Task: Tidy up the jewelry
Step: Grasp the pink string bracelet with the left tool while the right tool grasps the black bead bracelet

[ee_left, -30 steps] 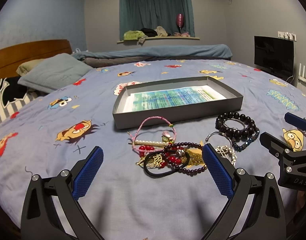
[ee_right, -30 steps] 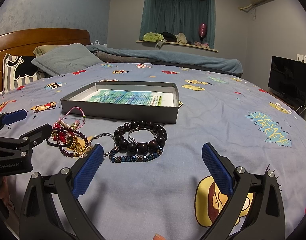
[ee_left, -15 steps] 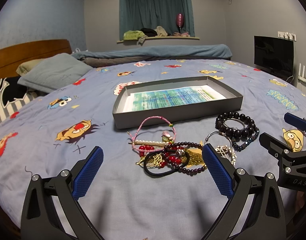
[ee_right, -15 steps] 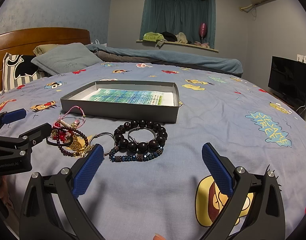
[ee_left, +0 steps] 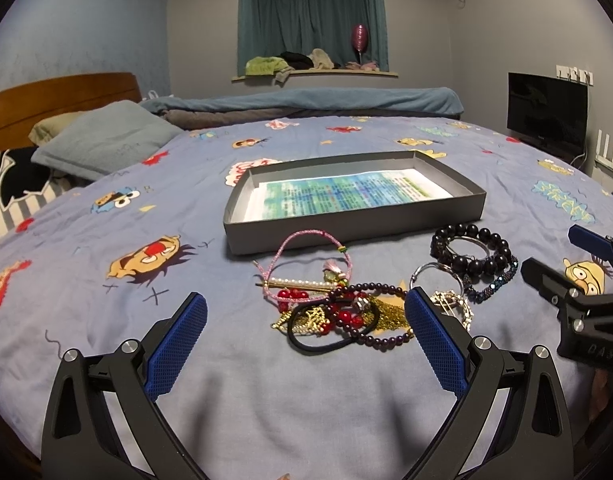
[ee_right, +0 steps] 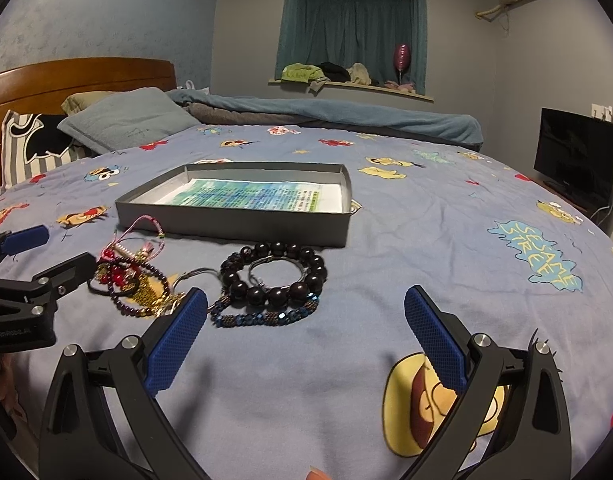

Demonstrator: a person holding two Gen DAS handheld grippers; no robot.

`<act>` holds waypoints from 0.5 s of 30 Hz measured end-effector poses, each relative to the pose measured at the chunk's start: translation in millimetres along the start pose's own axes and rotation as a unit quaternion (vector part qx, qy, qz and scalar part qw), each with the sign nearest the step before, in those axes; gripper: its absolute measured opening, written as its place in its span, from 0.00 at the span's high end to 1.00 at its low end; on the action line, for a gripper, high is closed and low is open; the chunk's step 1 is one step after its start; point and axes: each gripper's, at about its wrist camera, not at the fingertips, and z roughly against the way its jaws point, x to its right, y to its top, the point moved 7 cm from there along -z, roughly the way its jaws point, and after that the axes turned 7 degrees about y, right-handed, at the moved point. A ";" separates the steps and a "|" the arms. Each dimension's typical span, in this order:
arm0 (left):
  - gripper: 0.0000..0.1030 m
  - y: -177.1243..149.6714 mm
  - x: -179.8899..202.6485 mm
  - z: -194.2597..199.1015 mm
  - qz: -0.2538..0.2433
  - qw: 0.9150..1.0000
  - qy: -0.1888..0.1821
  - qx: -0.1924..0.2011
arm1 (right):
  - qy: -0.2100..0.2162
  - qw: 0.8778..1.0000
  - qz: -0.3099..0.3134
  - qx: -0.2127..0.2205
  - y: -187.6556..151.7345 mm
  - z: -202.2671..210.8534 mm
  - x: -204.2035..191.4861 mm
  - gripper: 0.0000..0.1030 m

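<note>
While flat on bedspread (ee_left: 86, 312), gray tray (ee_left: 346, 228) long axis left-right.

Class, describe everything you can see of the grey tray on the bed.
The grey tray is a shallow rectangular box, seemingly cardboard, with low upright walls and an open top. A printed sheet in blue-green bands lines its floor; no jewelry lies inside. It sits flat on the cartoon bedsheet, just beyond the heap of bracelets. The pink cord bracelet lies just in front of its near wall; contact is unclear.
</note>
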 end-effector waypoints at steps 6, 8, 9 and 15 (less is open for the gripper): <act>0.05 9.3 -17.7 -6.7 0.015 1.000 0.015 0.004 | -0.001 1.000 -0.005 0.008 14.7 -4.0 9.8 0.05; 0.05 14.9 -25.6 -12.1 0.020 1.000 0.015 -0.001 | 0.004 1.000 -0.011 0.007 21.7 -7.8 13.9 0.05; 0.05 17.9 -29.4 -15.6 0.021 1.000 0.016 -0.003 | 0.004 1.000 -0.012 0.007 25.8 -8.6 15.2 0.05; 0.05 37.6 -42.3 -45.3 0.004 1.000 0.022 -0.017 | 0.009 1.000 -0.012 0.016 60.6 -23.1 25.9 0.11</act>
